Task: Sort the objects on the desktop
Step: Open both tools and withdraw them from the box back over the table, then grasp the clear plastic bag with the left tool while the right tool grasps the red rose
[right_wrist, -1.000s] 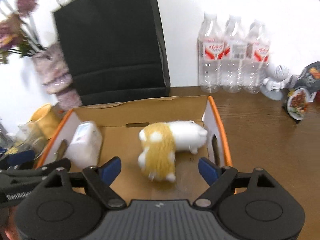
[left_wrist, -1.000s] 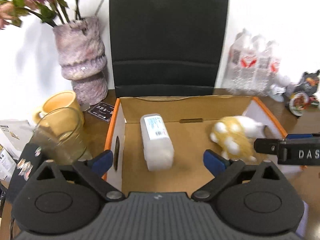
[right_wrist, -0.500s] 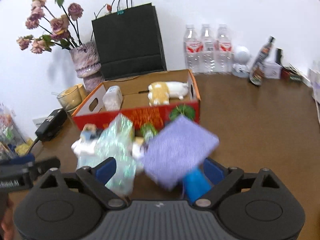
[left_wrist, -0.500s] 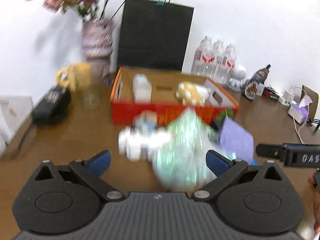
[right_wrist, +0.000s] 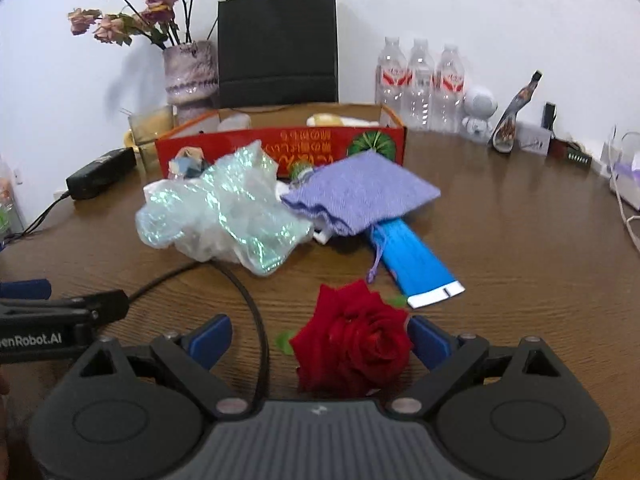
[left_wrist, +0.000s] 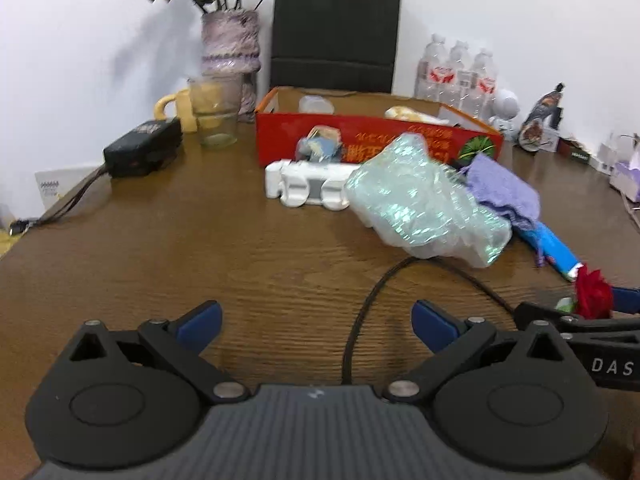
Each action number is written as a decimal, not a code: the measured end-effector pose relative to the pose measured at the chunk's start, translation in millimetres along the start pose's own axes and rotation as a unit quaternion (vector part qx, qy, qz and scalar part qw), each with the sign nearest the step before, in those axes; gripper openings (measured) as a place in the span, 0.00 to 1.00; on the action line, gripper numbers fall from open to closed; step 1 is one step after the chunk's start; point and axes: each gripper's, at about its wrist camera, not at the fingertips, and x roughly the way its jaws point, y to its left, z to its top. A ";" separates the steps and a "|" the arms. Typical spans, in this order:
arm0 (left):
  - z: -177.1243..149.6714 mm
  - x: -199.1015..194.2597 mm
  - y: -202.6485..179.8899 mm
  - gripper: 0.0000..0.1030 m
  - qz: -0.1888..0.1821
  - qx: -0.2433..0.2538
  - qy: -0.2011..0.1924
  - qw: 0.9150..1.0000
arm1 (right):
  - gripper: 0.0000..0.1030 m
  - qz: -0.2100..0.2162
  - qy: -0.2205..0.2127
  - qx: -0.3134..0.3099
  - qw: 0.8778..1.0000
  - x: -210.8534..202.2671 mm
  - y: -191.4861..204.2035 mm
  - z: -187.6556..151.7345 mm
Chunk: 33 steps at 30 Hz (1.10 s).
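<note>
Both tools sit low over the near part of the brown counter (left_wrist: pixel 200 240). The left hand-held gripper (left_wrist: pixel 316 320) is spread wide, released, nothing between its blue pads, only bare wood and a black cable (left_wrist: pixel 360 320) looping across in front of it. The right hand-held gripper (right_wrist: pixel 320 336) is spread as well, and a red rose (right_wrist: pixel 352 344) lies between its pads, nearer the right pad; whether that pad touches the petals I cannot tell. Just beyond the rose, a blue flat pack (right_wrist: pixel 416 264) points toward the near right, its far end tucked under a purple cloth pouch (right_wrist: pixel 360 196). Left of that, a crinkled iridescent plastic bag (right_wrist: pixel 224 220) touches the pouch, and from the left wrist view a white plastic piece (left_wrist: pixel 308 188) sits on the bag's far left. Behind the pile stands the red cardboard box (right_wrist: pixel 280 148), its near wall close to the clutter, with a white container and a plush toy showing over the rim. Open wood runs wide to the right of the pack and along the near left, up to a black power brick (left_wrist: pixel 140 152) near the left edge.
</note>
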 end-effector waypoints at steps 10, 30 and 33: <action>-6.8 6.9 -4.6 1.00 0.004 0.021 0.019 1.000 | 1.00 -0.004 0.027 -0.004 1.000 10.3 2.6 -2.2; -7.4 5.8 -5.0 1.00 0.004 0.021 0.018 1.000 | 1.00 -0.007 0.028 -0.005 1.000 10.4 4.3 -2.1; -7.4 5.7 -5.8 1.00 0.004 0.021 0.018 1.000 | 1.00 -0.007 0.028 -0.005 1.000 10.3 4.0 -2.1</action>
